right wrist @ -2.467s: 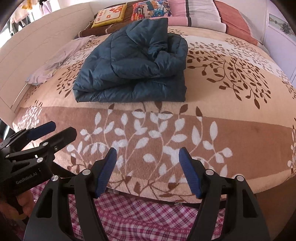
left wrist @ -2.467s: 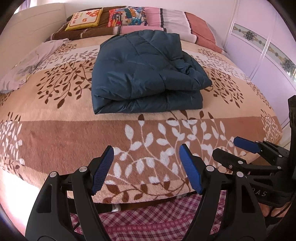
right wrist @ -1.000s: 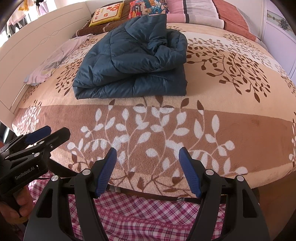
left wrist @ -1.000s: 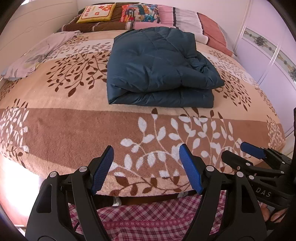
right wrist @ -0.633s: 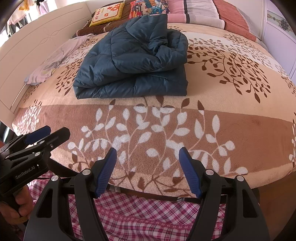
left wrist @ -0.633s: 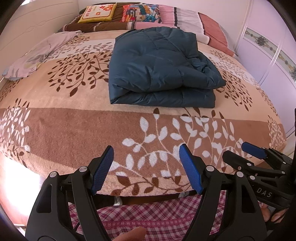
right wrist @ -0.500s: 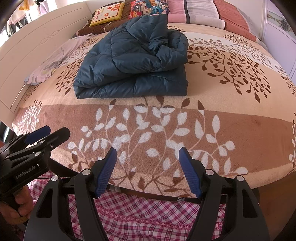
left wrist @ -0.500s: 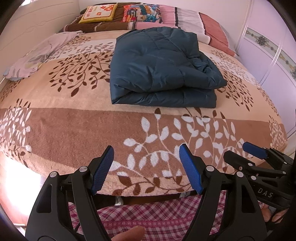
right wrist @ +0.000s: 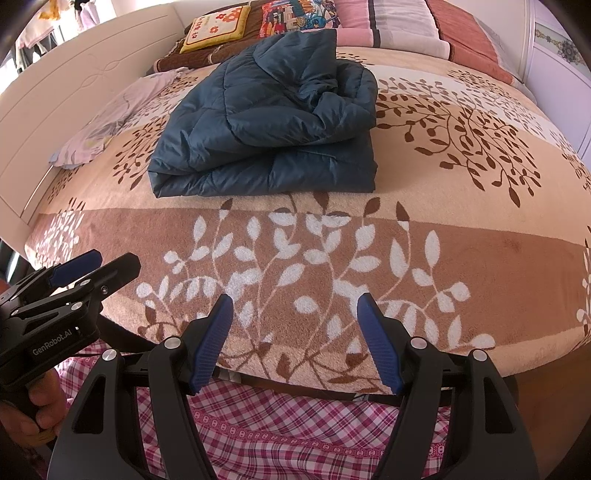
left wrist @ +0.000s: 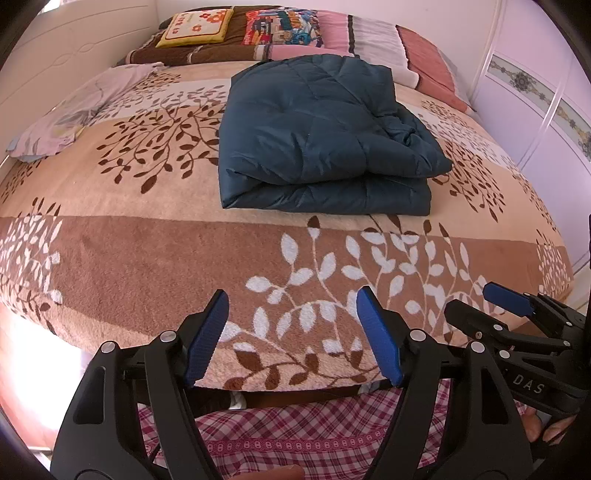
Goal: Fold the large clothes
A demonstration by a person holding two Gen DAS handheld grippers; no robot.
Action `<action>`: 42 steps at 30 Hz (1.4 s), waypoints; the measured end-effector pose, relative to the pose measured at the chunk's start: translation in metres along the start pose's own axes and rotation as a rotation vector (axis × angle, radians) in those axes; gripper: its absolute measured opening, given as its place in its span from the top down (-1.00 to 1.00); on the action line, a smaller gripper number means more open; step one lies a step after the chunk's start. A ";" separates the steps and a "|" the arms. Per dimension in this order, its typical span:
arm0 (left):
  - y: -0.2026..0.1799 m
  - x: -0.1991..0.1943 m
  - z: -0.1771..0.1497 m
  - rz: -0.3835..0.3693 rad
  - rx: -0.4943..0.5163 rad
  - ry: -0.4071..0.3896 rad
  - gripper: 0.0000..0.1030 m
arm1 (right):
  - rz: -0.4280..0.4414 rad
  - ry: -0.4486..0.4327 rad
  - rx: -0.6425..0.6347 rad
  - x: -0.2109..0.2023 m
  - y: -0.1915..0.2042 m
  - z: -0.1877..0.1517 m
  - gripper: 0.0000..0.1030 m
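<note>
A dark blue quilted jacket (left wrist: 321, 144) (right wrist: 266, 122) lies folded in a thick bundle on the middle of the bed. Its top layer is rumpled on the right side. My left gripper (left wrist: 291, 328) hovers open over the near edge of the bed, well short of the jacket, with nothing between its blue pads. My right gripper (right wrist: 293, 332) is open too, empty, and just as far back. Each gripper shows in the other's view: the right one (left wrist: 491, 306) at the right edge, the left one (right wrist: 92, 267) at the left edge, held by a hand (right wrist: 40, 410).
A leaf-patterned brown and beige blanket (left wrist: 147, 236) covers the bed. A pale lilac garment (left wrist: 70, 114) lies at the far left. Pillows (left wrist: 280, 29) line the headboard end. White wardrobe doors (left wrist: 535, 110) stand to the right. Pink checked fabric (right wrist: 295, 424) fills the bottom.
Over the last second almost nothing changed. Compared with the oldest frames, both views have crept slightly so the jacket sits a bit more to the right. Both grippers kept the same opening.
</note>
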State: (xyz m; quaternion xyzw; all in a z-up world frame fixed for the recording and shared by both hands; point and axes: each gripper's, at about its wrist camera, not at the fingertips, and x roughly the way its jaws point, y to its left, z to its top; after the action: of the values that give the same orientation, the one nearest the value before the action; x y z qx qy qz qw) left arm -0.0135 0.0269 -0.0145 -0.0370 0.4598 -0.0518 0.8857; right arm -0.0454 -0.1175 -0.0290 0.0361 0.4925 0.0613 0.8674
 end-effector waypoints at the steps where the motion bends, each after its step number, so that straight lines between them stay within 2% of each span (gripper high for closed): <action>1: 0.000 0.000 0.000 0.000 0.000 0.000 -0.39 | 0.000 0.001 0.000 0.000 0.000 0.000 -0.33; 42: 0.000 0.002 -0.002 0.001 -0.005 0.003 -0.38 | 0.002 0.006 0.000 0.003 0.000 -0.002 -0.33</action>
State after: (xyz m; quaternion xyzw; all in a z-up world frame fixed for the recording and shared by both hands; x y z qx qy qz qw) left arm -0.0146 0.0264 -0.0172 -0.0389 0.4615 -0.0501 0.8849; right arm -0.0459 -0.1168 -0.0327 0.0365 0.4950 0.0620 0.8659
